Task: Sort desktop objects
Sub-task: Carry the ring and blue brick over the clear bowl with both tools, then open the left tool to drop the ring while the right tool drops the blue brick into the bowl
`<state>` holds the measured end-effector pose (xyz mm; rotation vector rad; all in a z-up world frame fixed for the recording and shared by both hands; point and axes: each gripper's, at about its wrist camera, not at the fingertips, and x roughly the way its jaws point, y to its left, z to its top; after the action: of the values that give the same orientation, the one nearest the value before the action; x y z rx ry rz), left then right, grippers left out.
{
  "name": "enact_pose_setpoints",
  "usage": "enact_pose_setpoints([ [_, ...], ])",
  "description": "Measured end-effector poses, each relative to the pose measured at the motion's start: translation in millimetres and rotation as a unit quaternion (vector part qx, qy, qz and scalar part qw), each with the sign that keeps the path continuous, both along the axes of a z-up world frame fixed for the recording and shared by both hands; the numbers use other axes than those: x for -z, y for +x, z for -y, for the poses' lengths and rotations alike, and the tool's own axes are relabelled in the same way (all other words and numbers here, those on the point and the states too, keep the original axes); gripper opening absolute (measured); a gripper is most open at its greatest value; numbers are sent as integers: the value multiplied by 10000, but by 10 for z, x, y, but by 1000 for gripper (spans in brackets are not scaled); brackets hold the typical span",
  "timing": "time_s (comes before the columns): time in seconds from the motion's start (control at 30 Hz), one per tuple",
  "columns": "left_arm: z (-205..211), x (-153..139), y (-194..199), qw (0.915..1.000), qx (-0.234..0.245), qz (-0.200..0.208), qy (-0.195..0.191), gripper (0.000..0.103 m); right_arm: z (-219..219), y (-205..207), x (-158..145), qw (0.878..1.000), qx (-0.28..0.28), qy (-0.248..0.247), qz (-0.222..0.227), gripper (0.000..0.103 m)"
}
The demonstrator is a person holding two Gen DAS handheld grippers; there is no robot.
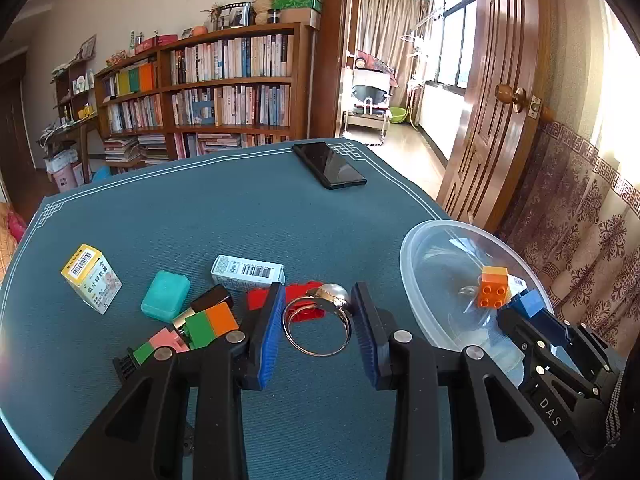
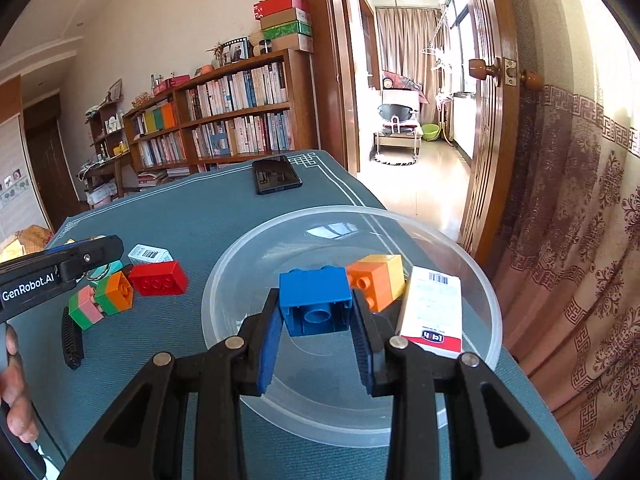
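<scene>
While my right gripper (image 2: 316,312) clamps a blue brick (image 2: 314,300) over the clear bowl (image 2: 472,280), an orange-yellow brick (image 2: 376,278) and a white carton (image 2: 434,312) already lie inside, just beyond it. My left gripper (image 1: 318,320) grips a pearl key ring (image 1: 320,328) above the green mat (image 1: 240,216). Crowding it: red brick (image 1: 298,292), barcode box (image 1: 248,272), teal case (image 1: 165,295), green-orange brick (image 1: 210,324). Far corner: phone (image 1: 329,165).

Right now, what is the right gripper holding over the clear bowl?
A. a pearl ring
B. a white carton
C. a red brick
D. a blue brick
D: in the right wrist view the right gripper is clamped on the blue brick above the clear bowl.
</scene>
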<state>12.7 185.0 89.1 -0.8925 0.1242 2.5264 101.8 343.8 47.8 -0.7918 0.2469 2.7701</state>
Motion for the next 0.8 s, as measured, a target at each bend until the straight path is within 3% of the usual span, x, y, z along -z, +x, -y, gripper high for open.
enact_pose_setpoints([
  [0.6, -727, 24, 79, 9930, 1120, 252, 268, 38, -224, -9, 25, 9990, 376, -240, 59, 39],
  [0.63, -746, 39, 72, 9926, 1144, 301, 264, 42, -241, -23, 28, 9988, 422, -248, 89, 42],
  [0.67, -755, 50, 65, 9925, 1142, 346, 269, 58, -254, -26, 36, 9985, 473, -243, 106, 45],
  [0.73, -728, 53, 58, 9929, 1081, 326, 383, 75, -280, -28, 55, 9980, 557, -257, 144, 45],
  [0.8, -674, 34, 60, 9921, 1095, 288, 545, 75, -300, -38, 69, 9976, 605, -280, 173, 45],
])
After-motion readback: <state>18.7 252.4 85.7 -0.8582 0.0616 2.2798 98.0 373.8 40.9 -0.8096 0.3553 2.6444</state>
